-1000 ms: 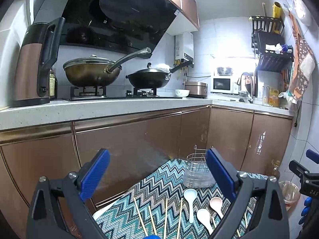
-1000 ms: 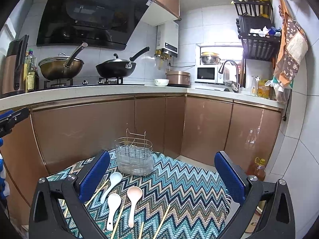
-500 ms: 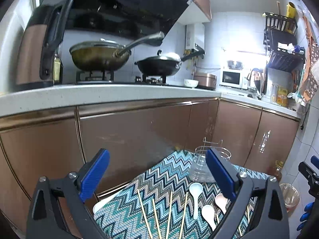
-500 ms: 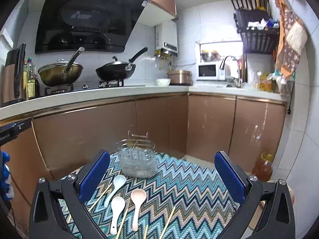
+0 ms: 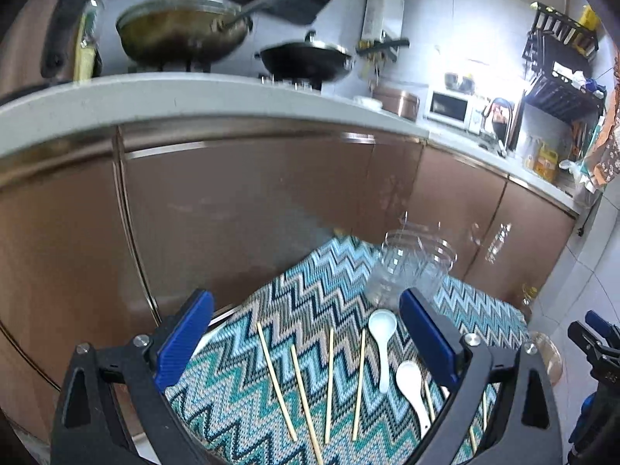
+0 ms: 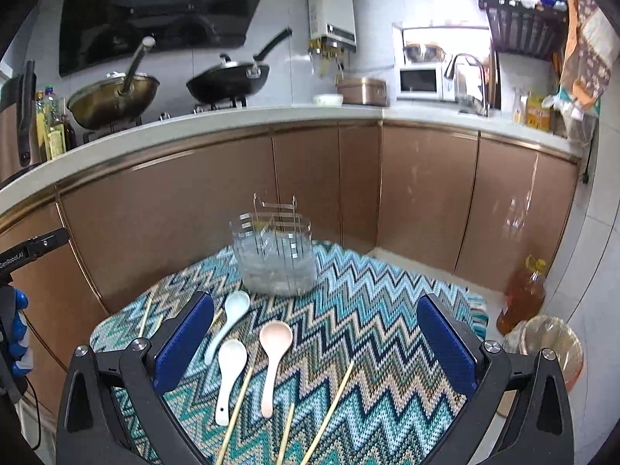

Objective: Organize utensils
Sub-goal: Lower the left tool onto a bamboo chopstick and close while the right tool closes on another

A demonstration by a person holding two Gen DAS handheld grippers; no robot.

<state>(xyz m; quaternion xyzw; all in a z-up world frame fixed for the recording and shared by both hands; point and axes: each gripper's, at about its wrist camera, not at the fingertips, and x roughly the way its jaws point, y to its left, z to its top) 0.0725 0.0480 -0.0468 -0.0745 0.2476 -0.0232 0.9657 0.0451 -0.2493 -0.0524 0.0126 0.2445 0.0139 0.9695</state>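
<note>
Three spoons [image 6: 271, 364] on zigzag cloth [image 6: 368, 348]

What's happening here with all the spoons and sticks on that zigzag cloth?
A person holds a two-finger gripper in each hand, tidying utensils. Both the left gripper and the right gripper hover open and empty above the zigzag cloth. Three spoons, two white and one pink, and several chopsticks lie loose on it. The wire utensil holder stands empty at the far end. Nothing has been picked up yet.
</note>
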